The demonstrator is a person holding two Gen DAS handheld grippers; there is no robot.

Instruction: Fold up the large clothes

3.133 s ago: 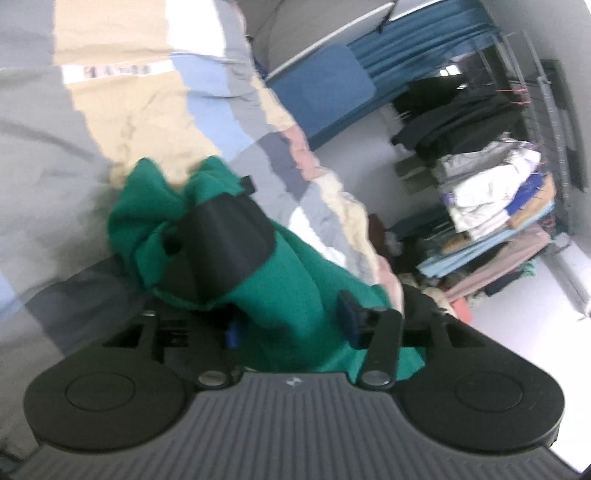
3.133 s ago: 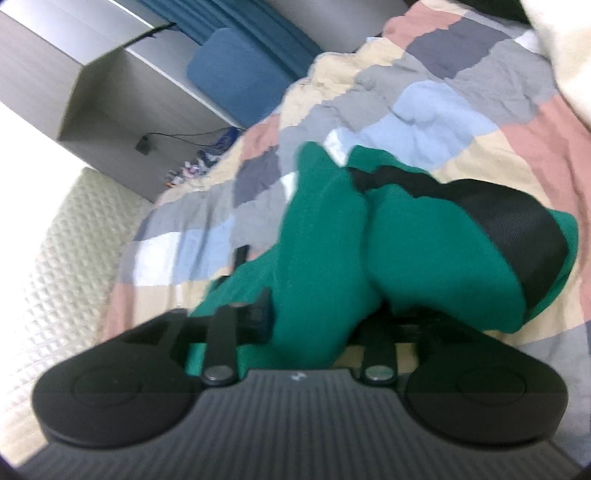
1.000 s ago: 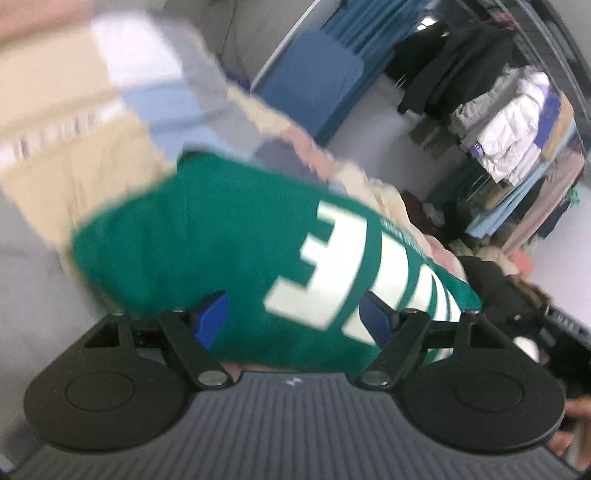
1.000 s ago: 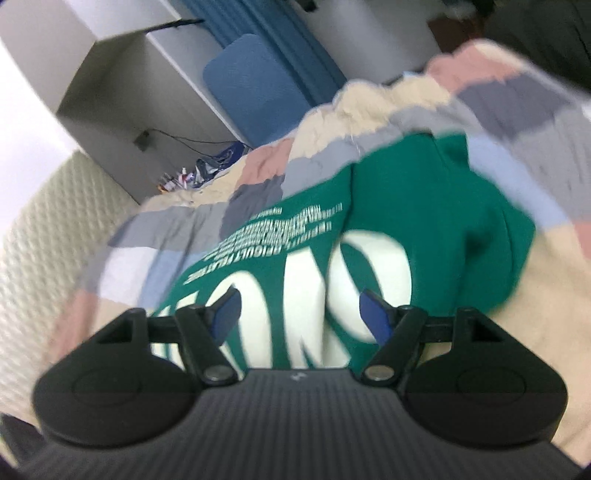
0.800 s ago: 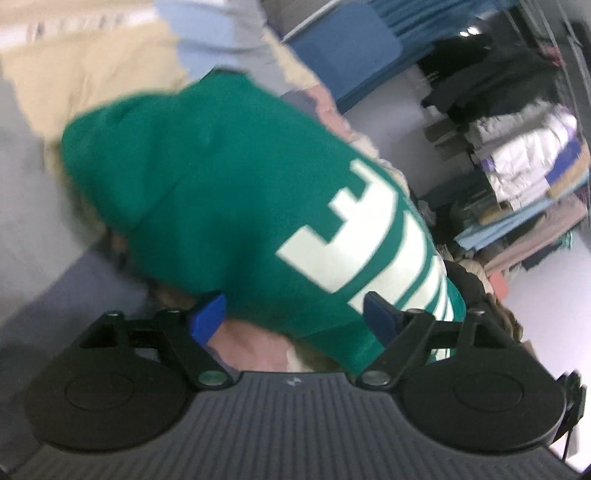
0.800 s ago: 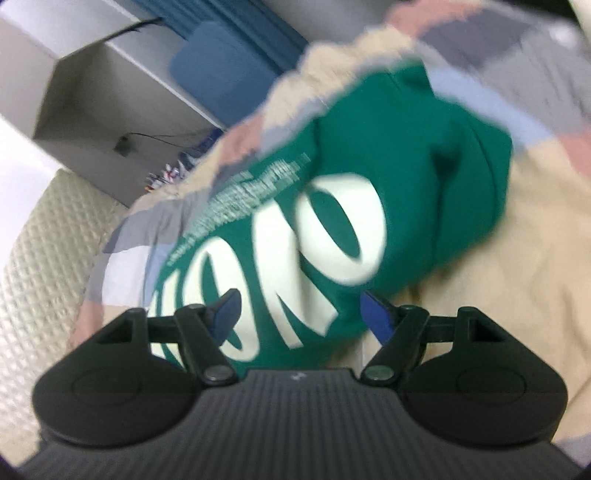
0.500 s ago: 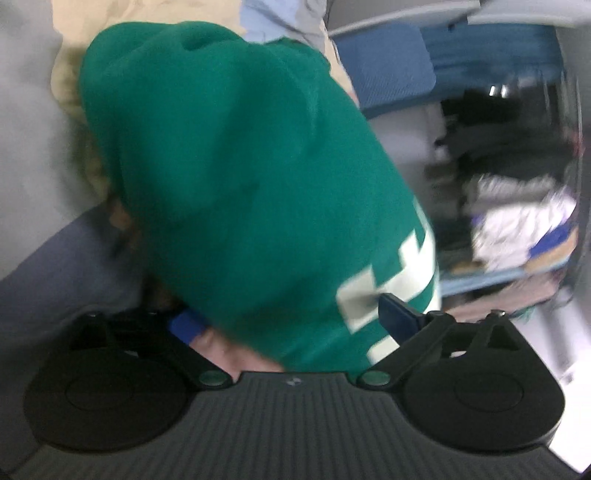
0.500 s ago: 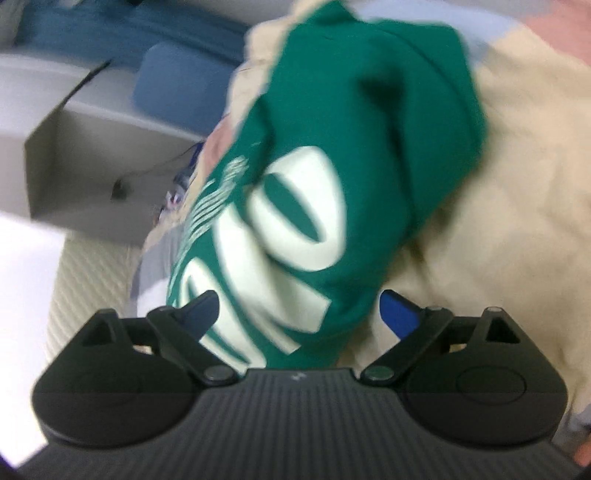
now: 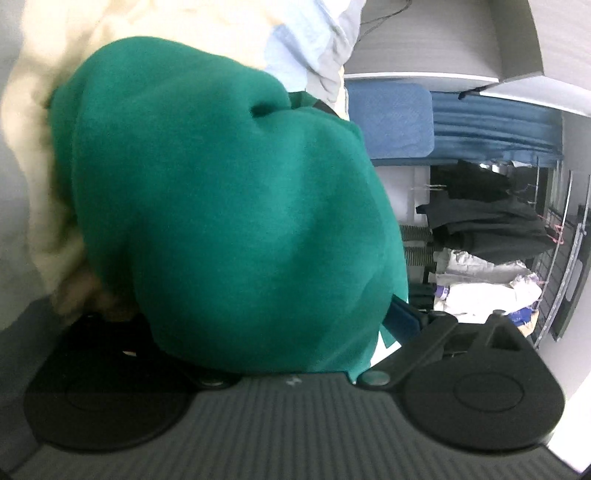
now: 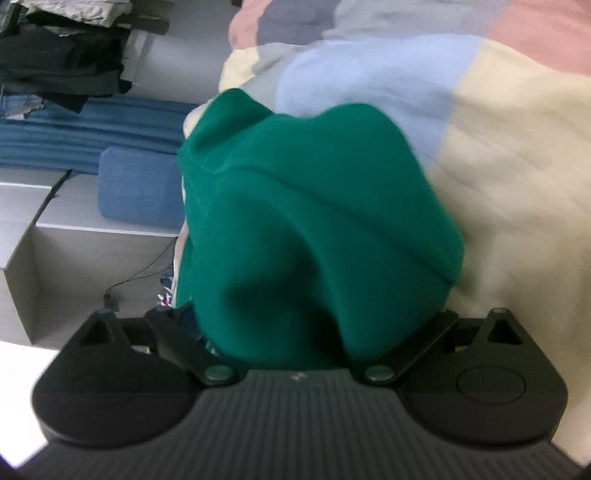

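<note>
Fingers [image 9: 400,319] of both grippers splay wide around the bunched green sweatshirt [image 9: 229,206].

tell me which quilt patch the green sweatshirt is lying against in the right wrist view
The cream patch of the patchwork quilt: the bunched green sweatshirt overlaps its left edge, while the pink patch sits far above it.

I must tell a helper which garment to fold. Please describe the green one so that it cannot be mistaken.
Look at the bed with the patchwork quilt in pastel blocks. On it lies a bunched green sweatshirt, right in front of both cameras. It is the only deep green thing; the hanging clothes behind are black and white.
</note>
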